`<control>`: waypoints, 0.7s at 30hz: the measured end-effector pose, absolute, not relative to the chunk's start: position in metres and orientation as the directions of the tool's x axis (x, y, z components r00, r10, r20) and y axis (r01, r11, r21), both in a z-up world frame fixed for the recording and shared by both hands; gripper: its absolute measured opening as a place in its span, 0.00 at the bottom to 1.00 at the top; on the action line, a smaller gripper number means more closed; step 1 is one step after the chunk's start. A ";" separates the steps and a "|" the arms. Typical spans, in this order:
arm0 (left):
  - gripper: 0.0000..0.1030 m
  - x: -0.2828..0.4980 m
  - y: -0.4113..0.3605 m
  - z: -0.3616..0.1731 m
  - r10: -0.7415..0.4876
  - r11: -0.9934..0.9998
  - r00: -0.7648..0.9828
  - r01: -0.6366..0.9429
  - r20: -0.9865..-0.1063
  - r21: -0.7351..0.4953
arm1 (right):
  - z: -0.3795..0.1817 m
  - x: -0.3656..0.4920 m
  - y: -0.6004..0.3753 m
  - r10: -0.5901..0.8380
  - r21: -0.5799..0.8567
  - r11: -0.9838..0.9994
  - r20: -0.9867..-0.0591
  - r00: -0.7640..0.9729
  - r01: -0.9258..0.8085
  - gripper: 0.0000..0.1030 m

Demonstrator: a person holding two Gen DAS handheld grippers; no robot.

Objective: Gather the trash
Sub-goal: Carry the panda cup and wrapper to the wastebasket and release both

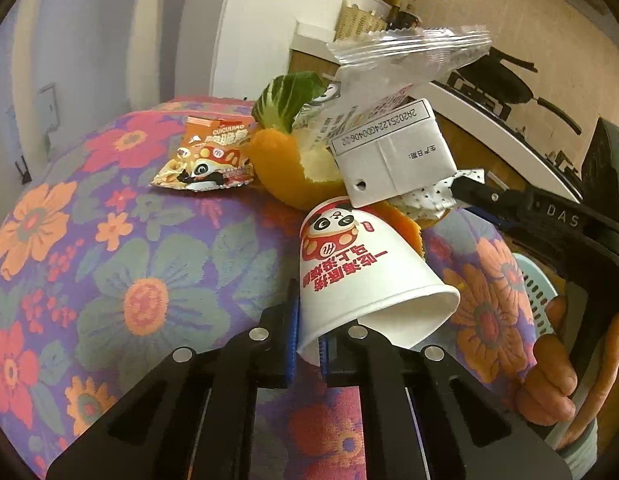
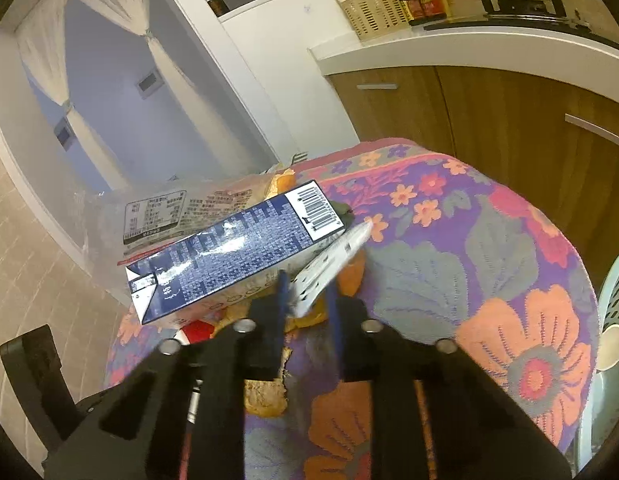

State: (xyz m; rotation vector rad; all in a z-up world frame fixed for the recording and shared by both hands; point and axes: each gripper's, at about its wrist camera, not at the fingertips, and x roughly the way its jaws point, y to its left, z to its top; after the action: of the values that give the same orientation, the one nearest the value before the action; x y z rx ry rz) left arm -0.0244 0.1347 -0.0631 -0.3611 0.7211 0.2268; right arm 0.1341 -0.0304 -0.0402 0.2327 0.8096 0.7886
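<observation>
Left gripper (image 1: pixel 307 350) angled down over the flowered tablecloth (image 1: pixel 109 280), jaws pinched on the rim of a paper cup (image 1: pixel 349 276). The cup lies on its side, mouth toward the camera, panda print facing up.

Right gripper (image 2: pixel 307 300) also tilted down, jaws closed on a thin white wrapper (image 2: pixel 329 268) with small dots. In the left view this gripper enters from the right, a hand (image 1: pixel 549 384) wrapped around its handle.

Just beyond the cup: orange peel (image 1: pixel 285 168), a white carton (image 1: pixel 389 152) resting on the pile, a green leaf (image 1: pixel 289 100) and a clear plastic bag (image 1: pixel 409 52) on top. An orange snack packet (image 1: pixel 209 156) lies left of the peel. A pale plastic basket (image 2: pixel 613 320) sits at the table's right edge. Kitchen counter (image 2: pixel 469 44) behind.
</observation>
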 end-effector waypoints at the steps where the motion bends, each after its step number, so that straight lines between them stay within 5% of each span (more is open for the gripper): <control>1: 0.05 -0.026 0.135 -0.062 0.079 0.913 0.739 -0.323 -0.670 -0.248 | -0.039 0.133 -0.033 0.703 0.466 0.706 -0.553 0.447 -0.533 0.05; 21: 0.04 -0.091 0.122 -0.020 0.040 0.926 0.835 -0.237 -0.549 -0.293 | 0.014 0.052 -0.128 0.754 0.449 0.657 -0.404 0.518 -0.606 0.05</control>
State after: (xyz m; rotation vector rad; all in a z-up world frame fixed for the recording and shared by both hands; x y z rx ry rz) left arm -0.0912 0.1221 -0.0200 -0.3617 0.5671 0.1505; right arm 0.0521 -0.1276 0.0138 0.2658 0.6136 0.8270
